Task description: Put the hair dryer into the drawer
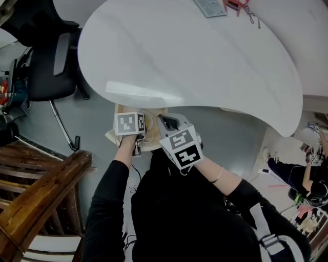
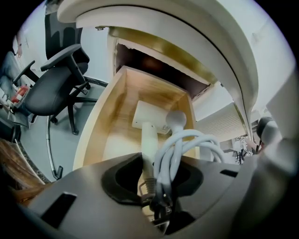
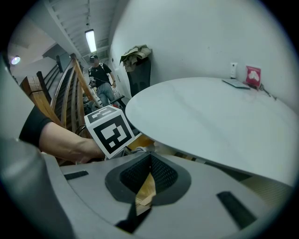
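The white hair dryer lies head down in the open wooden drawer, its handle rising toward me with the grey cord looped beside it. My left gripper is shut on the handle end and cord bundle. In the head view its marker cube hangs over the drawer below the table's edge. My right gripper has its jaws closed together, with a wooden edge of the drawer showing through the gap below the tips. Its cube sits just right of the drawer.
The white rounded table overhangs the drawer. A black office chair stands to the left, and a dark wooden frame is at lower left. Small items lie at the table's far edge. A person stands far off.
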`<state>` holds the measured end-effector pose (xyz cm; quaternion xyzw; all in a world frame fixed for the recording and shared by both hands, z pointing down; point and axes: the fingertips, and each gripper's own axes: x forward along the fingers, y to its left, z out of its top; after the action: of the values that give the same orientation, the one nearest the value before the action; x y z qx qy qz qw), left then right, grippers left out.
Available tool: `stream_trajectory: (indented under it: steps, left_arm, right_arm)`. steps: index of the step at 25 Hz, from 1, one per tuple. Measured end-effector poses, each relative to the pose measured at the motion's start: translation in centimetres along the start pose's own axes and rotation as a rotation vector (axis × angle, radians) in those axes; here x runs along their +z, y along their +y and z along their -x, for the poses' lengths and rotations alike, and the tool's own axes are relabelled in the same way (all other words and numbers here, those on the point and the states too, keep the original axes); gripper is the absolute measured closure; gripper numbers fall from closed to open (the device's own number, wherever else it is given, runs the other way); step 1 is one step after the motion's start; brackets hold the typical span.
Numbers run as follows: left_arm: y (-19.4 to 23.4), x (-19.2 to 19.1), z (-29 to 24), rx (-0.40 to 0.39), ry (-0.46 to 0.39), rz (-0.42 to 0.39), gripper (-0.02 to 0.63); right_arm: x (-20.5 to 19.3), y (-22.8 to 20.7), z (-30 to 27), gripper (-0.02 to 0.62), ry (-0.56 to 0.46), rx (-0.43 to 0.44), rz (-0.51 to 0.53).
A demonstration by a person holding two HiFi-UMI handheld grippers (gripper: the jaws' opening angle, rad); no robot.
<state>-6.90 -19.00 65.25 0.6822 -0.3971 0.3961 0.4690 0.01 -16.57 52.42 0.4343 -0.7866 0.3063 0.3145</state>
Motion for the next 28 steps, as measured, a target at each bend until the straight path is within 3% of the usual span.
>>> stream_trajectory:
  steps: [21, 28]
  left_arm:
    - [0.3, -1.5, -1.2, 0.094, 0.092, -0.079, 0.465]
    - [0.8, -0.5, -1.4, 0.141, 0.047, -0.150, 0.434]
  right_arm:
    - [-1.5, -0.4, 0.3, 0.591, 0.021, -0.022, -0.014]
    - [-1.5, -0.5, 0.4, 0.591, 0.023, -0.025, -0.012]
